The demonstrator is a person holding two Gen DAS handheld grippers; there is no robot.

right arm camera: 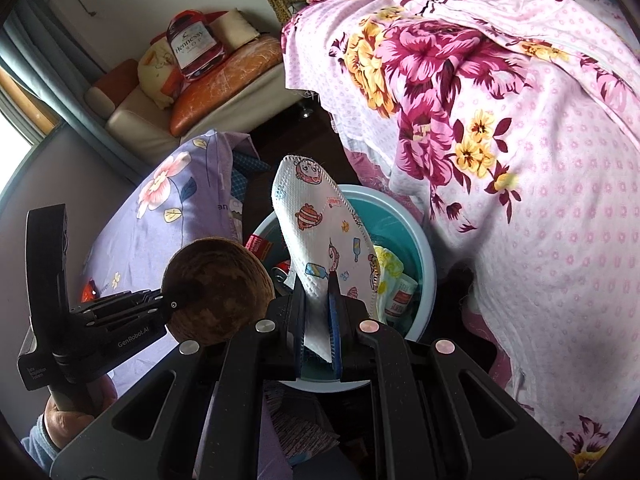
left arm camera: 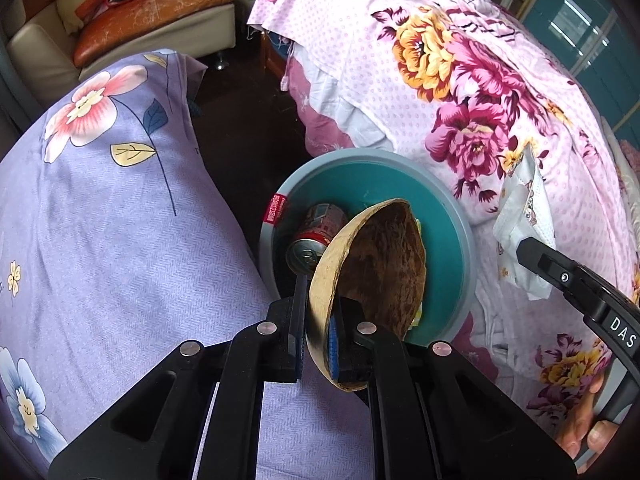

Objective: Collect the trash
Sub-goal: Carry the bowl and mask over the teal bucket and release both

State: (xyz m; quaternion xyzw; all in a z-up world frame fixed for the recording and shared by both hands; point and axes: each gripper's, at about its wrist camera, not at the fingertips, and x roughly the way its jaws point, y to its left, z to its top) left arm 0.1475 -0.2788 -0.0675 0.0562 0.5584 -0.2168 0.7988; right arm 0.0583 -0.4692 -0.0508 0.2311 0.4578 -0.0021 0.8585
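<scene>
bin point(left arm camera: 464, 236): on the floor between pillow point(left arm camera: 100, 200) on the left and bed point(left arm camera: 480, 80) on the right
can point(left arm camera: 316, 232): inside bin, wrappers point(right arm camera: 394, 280) probably beside it
sofa point(left arm camera: 160, 20): behind

The left gripper point(left arm camera: 320, 320) pinches the rim of a brown coconut shell half point(left arm camera: 372, 276), holding it over a round teal bin point(left arm camera: 444, 224). A red drink can point(left arm camera: 316, 232) lies inside the bin. At the right edge, the right gripper point(left arm camera: 528, 252) clamps a white printed face mask point(left arm camera: 524, 216). A lilac flowered cushion point(left arm camera: 112, 184) lies left, a pink flowered quilt point(left arm camera: 460, 60) right.
</scene>
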